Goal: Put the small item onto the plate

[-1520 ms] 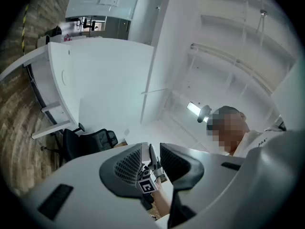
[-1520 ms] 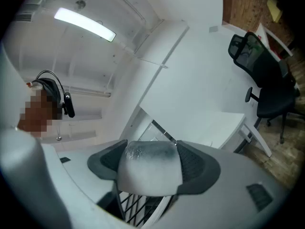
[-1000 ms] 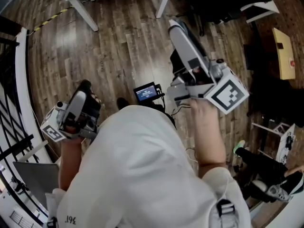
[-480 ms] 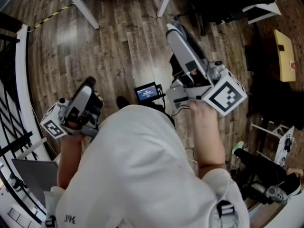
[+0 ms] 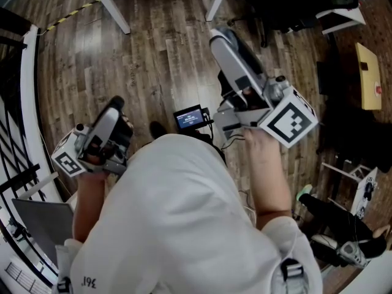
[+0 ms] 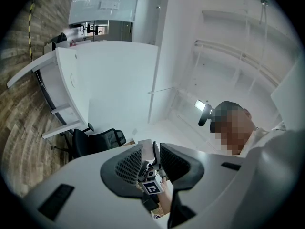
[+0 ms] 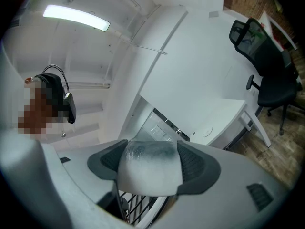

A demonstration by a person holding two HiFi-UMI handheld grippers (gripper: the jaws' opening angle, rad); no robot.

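My right gripper (image 5: 219,37) is held up over the wooden floor in the head view. In the right gripper view its jaws (image 7: 150,149) are shut on a small white rounded item (image 7: 150,171) with a grey smudge on top. My left gripper (image 5: 115,105) is held low at the left. In the left gripper view its jaws (image 6: 151,151) stand a narrow gap apart with nothing between them, and the other gripper's marker cube (image 6: 151,187) shows through the gap. No plate is in any view. The person's white sleeves and torso fill the lower head view.
White desk legs (image 5: 113,8) stand at the top of the head view. A small lit screen (image 5: 188,119) lies on the wooden floor. A black office chair (image 5: 288,5) is at top right, a cardboard box (image 5: 367,78) at right, a white railing (image 5: 27,103) at left.
Both grippers have stayed almost where they were; the left one has drifted slightly up and to the right, and the whole view has shifted a little.
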